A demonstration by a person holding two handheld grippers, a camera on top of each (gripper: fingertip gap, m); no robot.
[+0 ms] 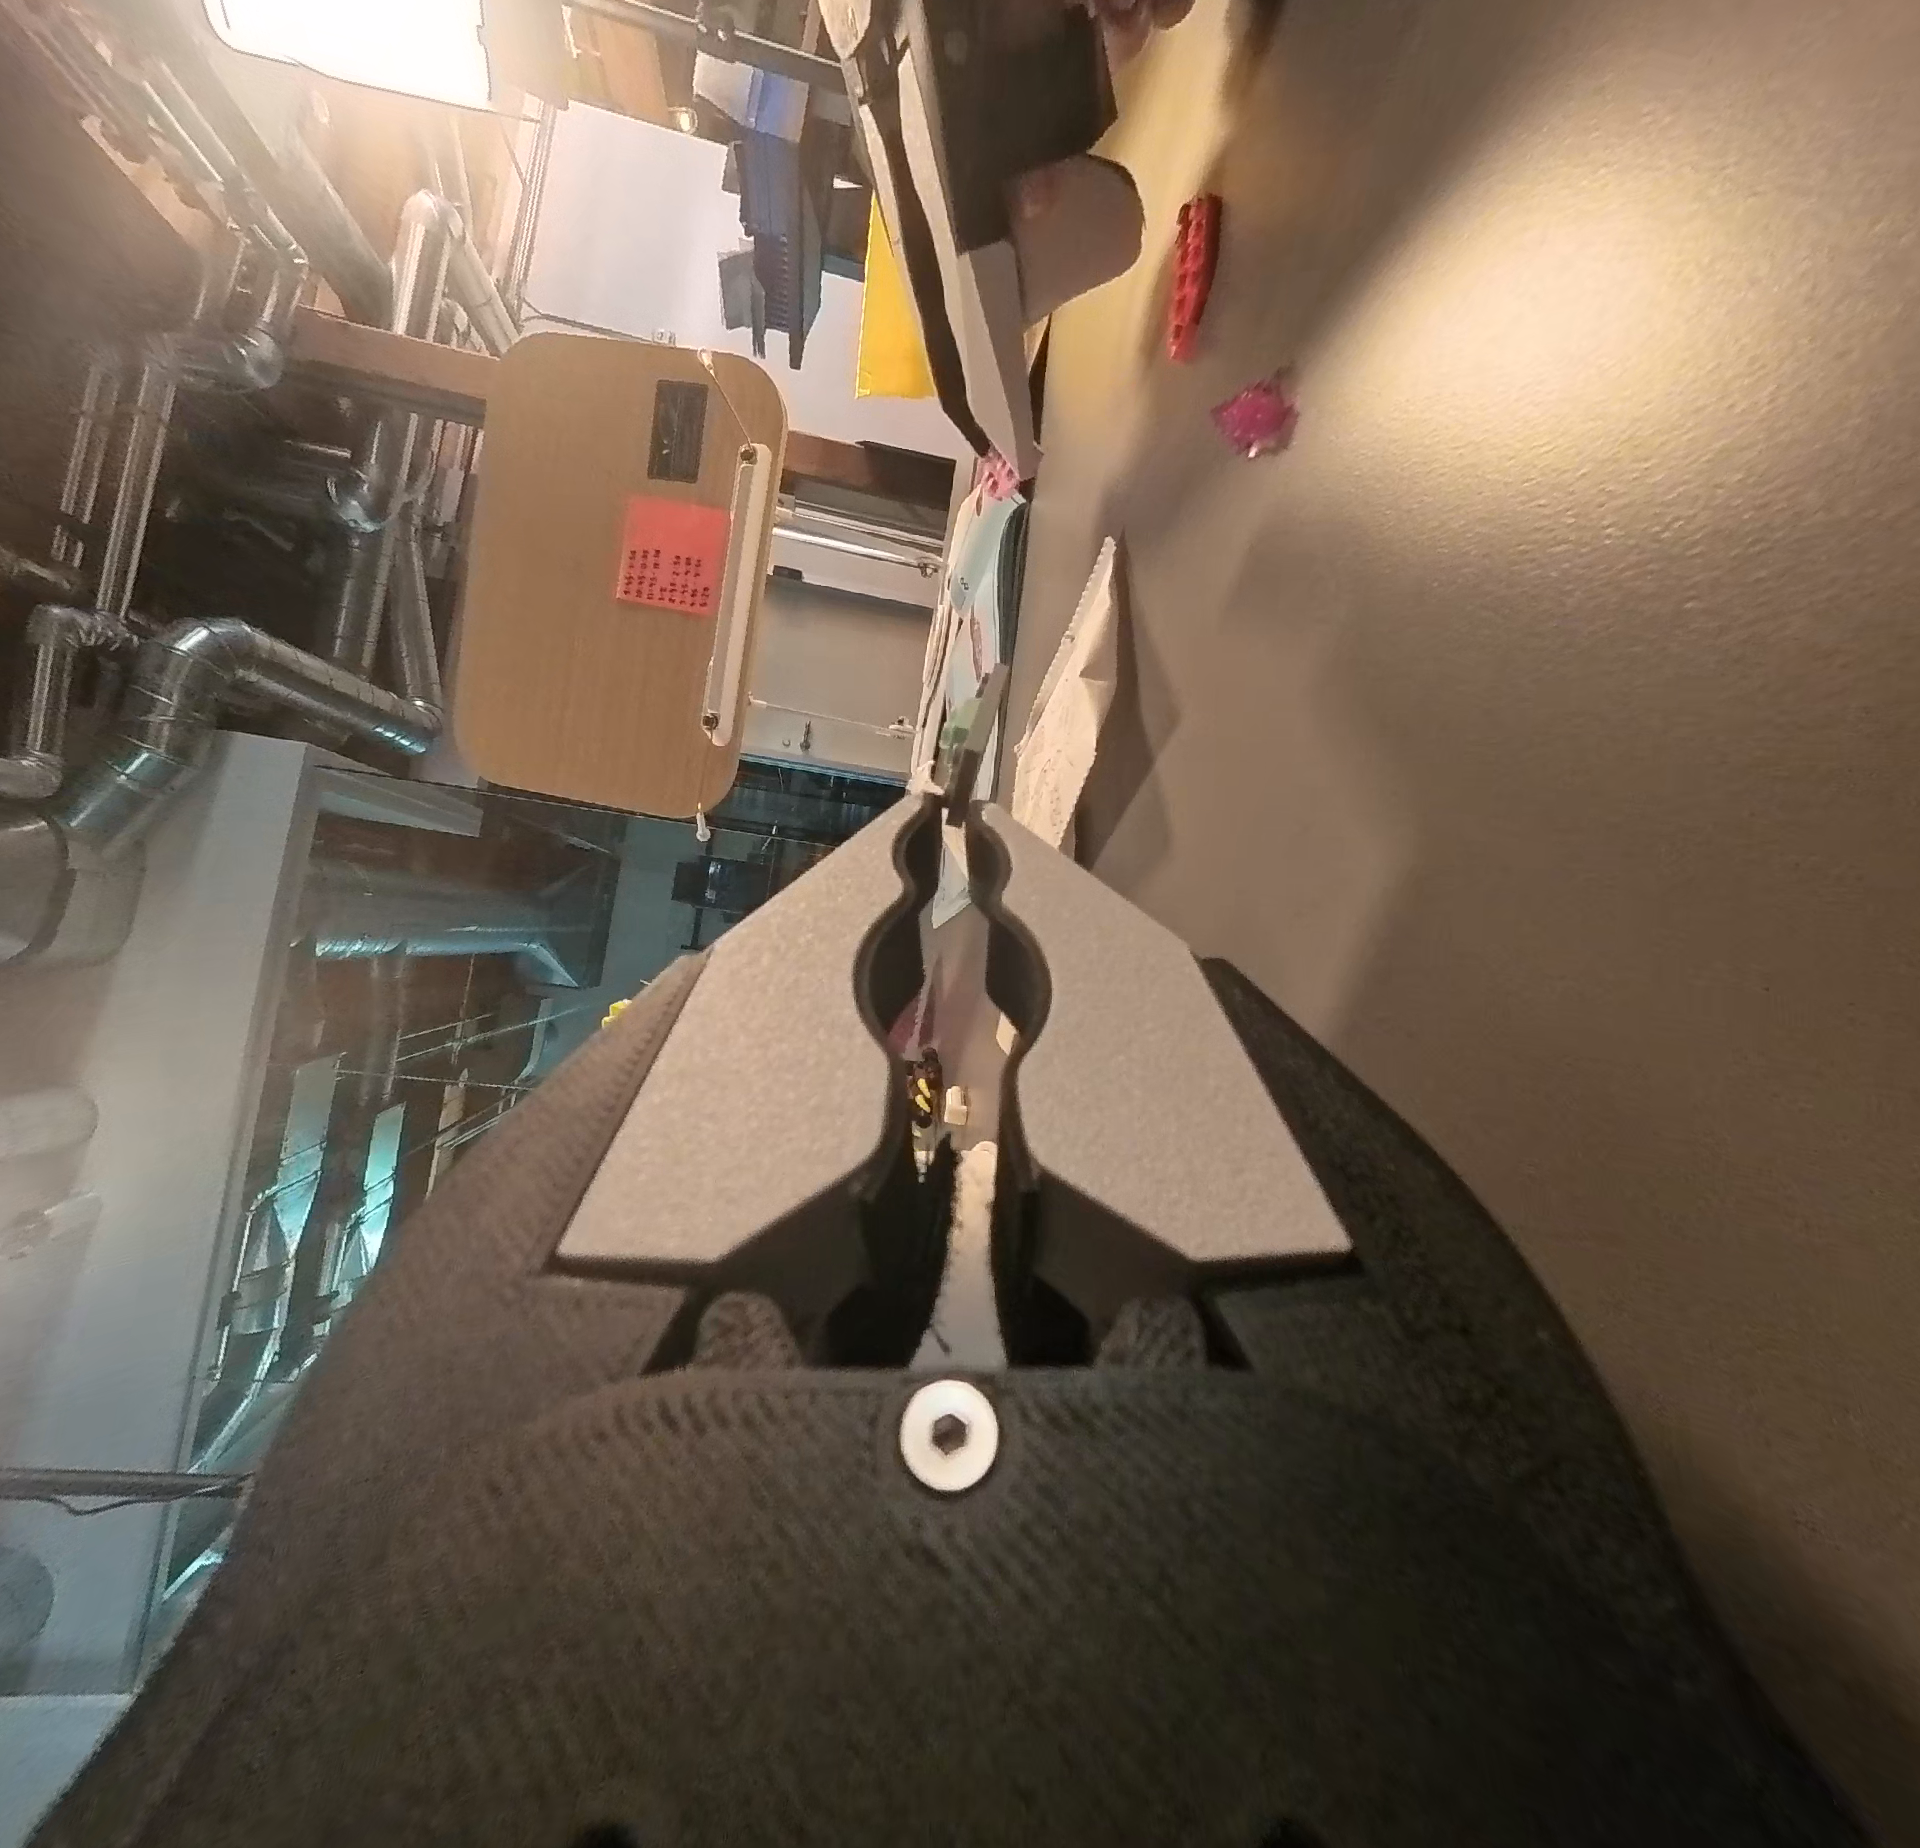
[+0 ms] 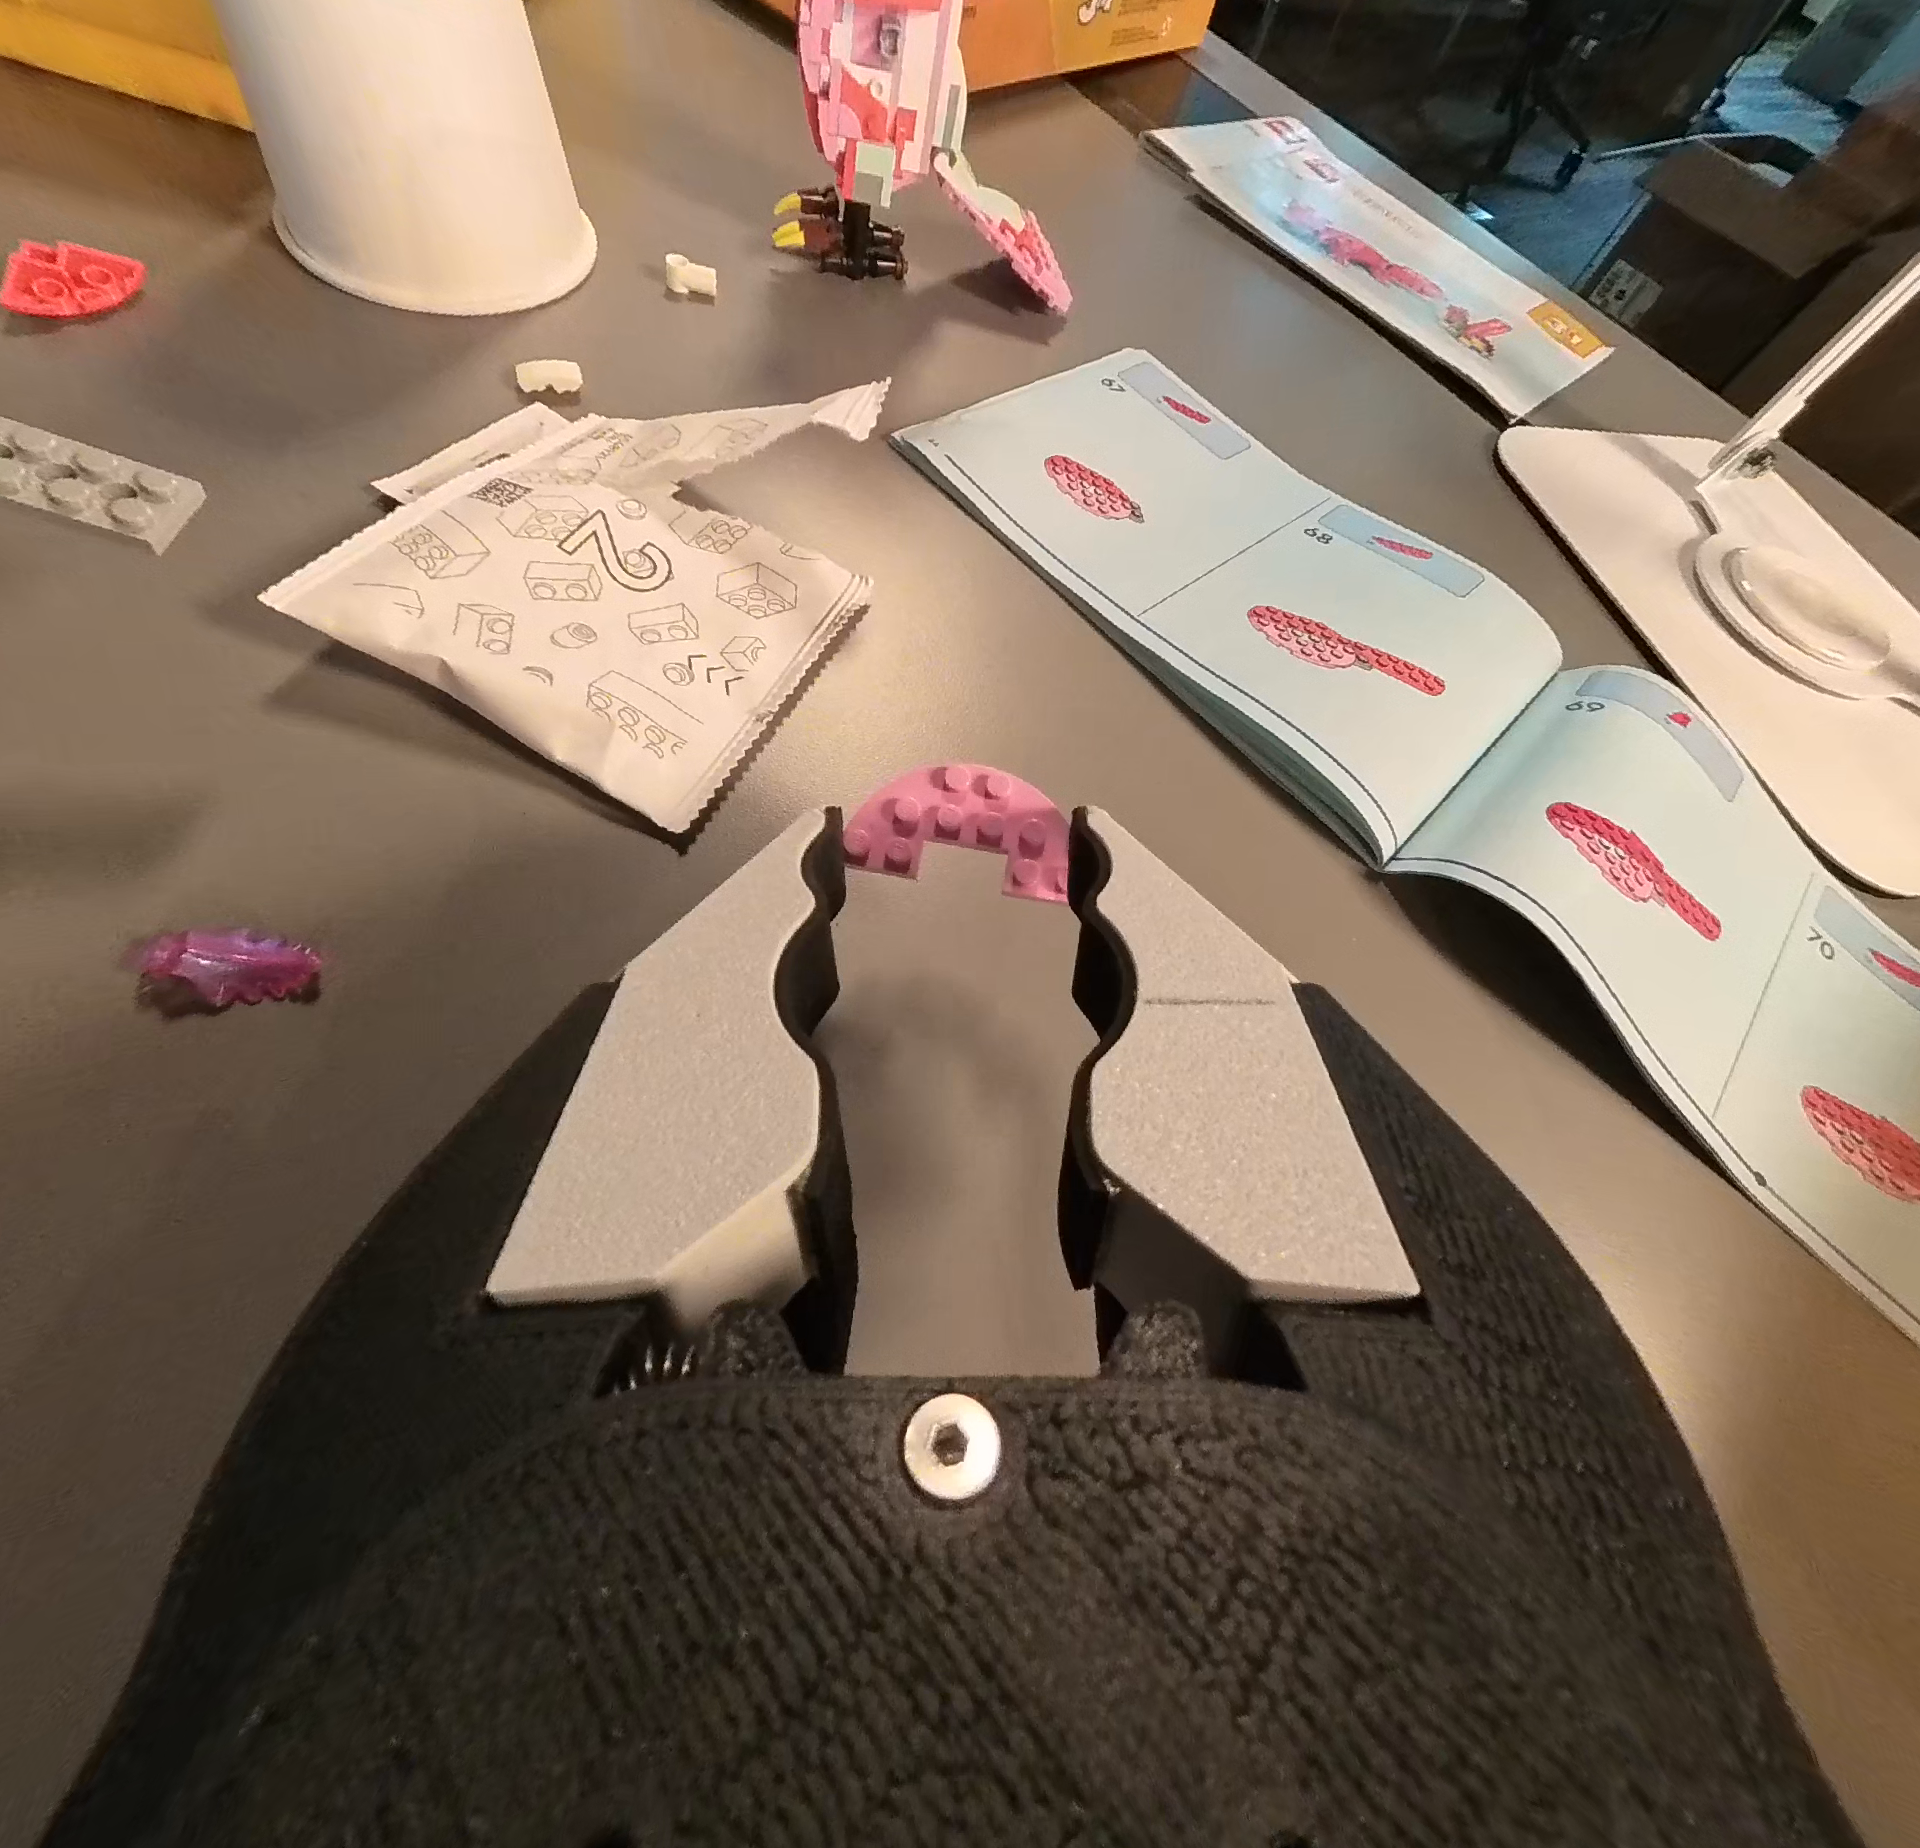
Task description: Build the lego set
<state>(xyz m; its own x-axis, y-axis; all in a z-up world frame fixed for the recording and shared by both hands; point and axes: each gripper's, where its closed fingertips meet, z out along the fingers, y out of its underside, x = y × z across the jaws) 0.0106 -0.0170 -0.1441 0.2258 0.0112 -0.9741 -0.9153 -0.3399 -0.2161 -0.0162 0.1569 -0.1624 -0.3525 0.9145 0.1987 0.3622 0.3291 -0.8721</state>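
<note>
In the left wrist view my left gripper (image 1: 958, 816) is turned on its side and shut on a thin dark plate (image 1: 974, 749), seen edge-on, with a small light green piece (image 1: 958, 736) on it. The plate sticks out beyond the fingertips, held off the grey table (image 1: 1558, 863). In the right wrist view my right gripper (image 2: 956, 848) is shut on a pink arched studded plate (image 2: 956, 811). One fingertip presses on each end of the arch, just above the table (image 2: 312, 1123). The right gripper also shows in the left wrist view (image 1: 987, 364), with the pink plate (image 1: 1000, 473) at its tips.
A pink brick bird (image 2: 883, 84) stands beyond an upturned white cup (image 2: 405, 136). A printed paper bag (image 2: 582, 593) and an open booklet (image 2: 1351, 635) lie ahead. A white lamp base (image 2: 1662, 551) is at right. A magenta piece (image 2: 223, 962), grey plate (image 2: 94, 484) and red plate (image 2: 68, 276) lie left. The right gripper is farther from the upturned white cup (image 2: 405, 136), some 25 cm, than the left, some 15 cm.
</note>
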